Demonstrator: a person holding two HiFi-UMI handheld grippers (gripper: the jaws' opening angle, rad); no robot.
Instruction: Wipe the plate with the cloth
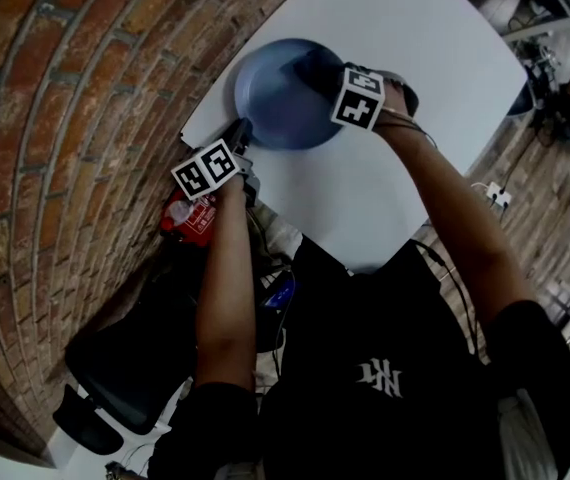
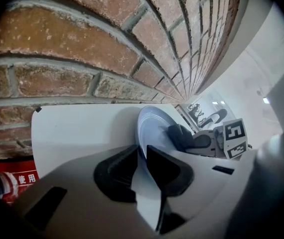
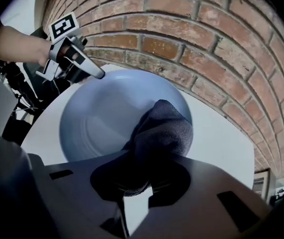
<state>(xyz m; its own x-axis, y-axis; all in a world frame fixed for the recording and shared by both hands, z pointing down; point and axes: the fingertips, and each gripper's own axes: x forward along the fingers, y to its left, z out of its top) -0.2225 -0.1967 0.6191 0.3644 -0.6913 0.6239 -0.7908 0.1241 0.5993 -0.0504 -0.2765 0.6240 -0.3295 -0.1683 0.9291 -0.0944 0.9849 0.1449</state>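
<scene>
Brick wall (image 1: 75, 98) fills the left side of the head view. White table (image 1: 435, 78) stands w/ one edge along it. Person's two forearms reach out over the table's near edge.

Blue plate (image 1: 265, 103) lies on the table by the wall-side edge, nr the corner closest to the person's left.

L gripper (image 2: 142, 152) comes in over that corner. Its fingers (image 2: 164, 166) pinch the plate's near rim, w/ the rim btwn the pads.

R gripper (image 3: 149, 176) points steeply down over the plate on the side away from the L gripper. Its fingers (image 3: 174, 180) are clamped on a dark cloth (image 3: 164, 128). The cloth is bunched, and its free end lies on the plate's inner face close to the rim.

Red labelled item (image 1: 193, 218) sits below the table corner, beside the wall and just under the L gripper in the head view.
</scene>
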